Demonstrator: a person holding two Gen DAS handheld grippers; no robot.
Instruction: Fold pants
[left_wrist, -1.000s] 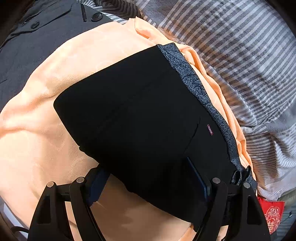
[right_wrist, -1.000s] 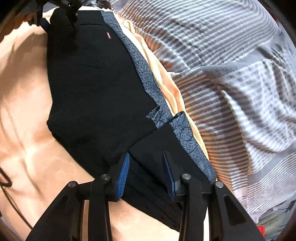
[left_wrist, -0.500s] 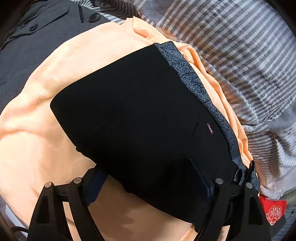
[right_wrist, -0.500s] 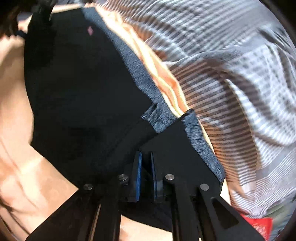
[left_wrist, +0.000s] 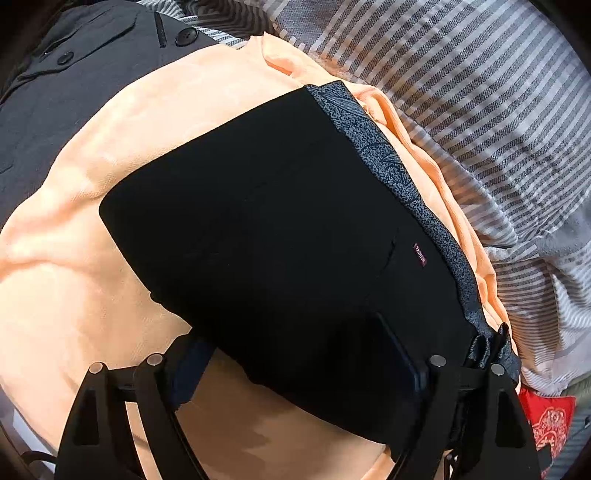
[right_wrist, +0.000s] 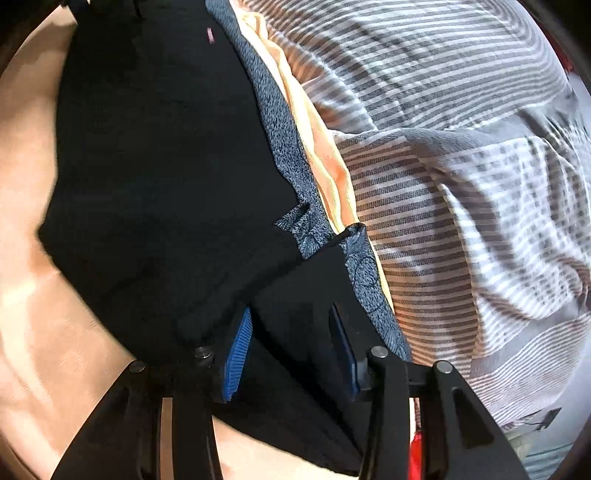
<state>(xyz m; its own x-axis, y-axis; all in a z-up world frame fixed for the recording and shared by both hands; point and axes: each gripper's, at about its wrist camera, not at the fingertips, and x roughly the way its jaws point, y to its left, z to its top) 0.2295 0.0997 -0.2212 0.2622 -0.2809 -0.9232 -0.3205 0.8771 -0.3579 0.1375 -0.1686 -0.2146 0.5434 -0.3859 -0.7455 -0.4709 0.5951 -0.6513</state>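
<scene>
The black pants (left_wrist: 266, 240) lie folded on an orange blanket (left_wrist: 74, 280), with a grey patterned waistband (left_wrist: 402, 184) along their right edge and a small red label (left_wrist: 419, 254). My left gripper (left_wrist: 295, 354) is open, its fingers straddling the near corner of the pants. In the right wrist view the pants (right_wrist: 155, 177) fill the left and middle. My right gripper (right_wrist: 291, 332) is open over a folded flap near the waistband (right_wrist: 288, 155), its blue pads (right_wrist: 238, 350) apart.
A grey and white striped bed cover (left_wrist: 480, 110) lies to the right, also in the right wrist view (right_wrist: 461, 166). A dark grey jacket with buttons (left_wrist: 66, 81) lies at the far left. A red patterned item (left_wrist: 546, 421) sits at the lower right.
My right gripper shut on the folded flap half a second ago and has now opened again. The left gripper has barely moved.
</scene>
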